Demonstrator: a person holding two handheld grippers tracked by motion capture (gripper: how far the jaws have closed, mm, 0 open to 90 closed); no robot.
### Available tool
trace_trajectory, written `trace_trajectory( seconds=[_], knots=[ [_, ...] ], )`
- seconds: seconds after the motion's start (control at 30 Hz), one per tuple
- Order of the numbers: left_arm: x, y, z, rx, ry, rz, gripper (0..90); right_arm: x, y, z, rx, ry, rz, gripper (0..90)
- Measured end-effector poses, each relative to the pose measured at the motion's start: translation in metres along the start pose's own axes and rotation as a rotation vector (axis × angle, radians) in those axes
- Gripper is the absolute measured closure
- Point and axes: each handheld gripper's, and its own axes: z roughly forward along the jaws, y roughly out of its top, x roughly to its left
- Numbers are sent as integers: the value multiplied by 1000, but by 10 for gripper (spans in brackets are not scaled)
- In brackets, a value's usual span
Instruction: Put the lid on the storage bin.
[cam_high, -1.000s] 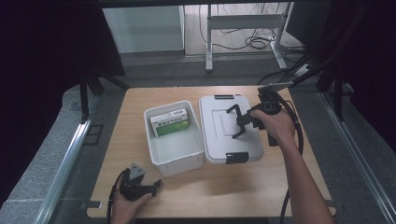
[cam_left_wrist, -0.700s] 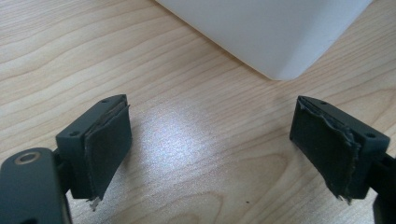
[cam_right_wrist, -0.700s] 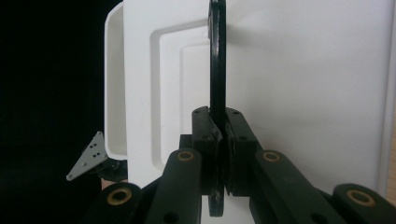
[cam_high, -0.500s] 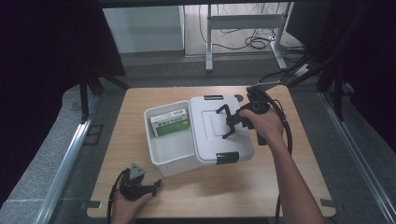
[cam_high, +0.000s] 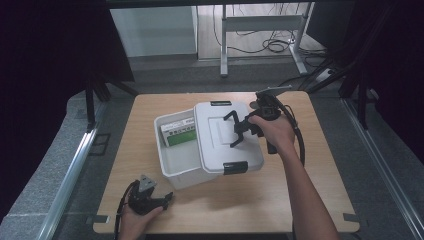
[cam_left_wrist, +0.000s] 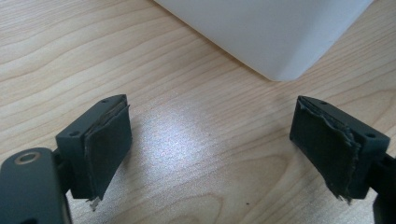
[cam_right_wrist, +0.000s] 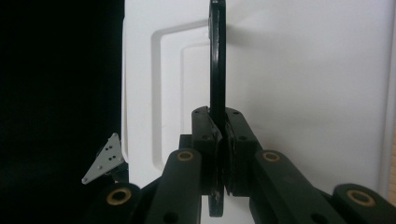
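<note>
Right gripper clamped on the black handle of the white lid, jaws closed tight on it in the right gripper view. Lid held over the right part of the white bin, tilted slightly; contact with the bin rim cannot be judged. Green-labelled box lies inside the bin, partly covered. Left gripper rests on the table near the front edge, jaws spread, empty.
</note>
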Motion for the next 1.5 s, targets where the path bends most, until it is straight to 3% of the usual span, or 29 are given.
trace_trajectory(
  seconds=[0.33,0.87,1.5],
  knots=[
    [0,0,0,-2,0,-2,126,22,4,11,15,2,-27,848],
    [0,1,1,-2,-2,-1,125,41,8,26,36,7,-32,848],
    [0,1,1,-3,-4,1,125,69,10,43,64,-22,-62,848]
  ],
)
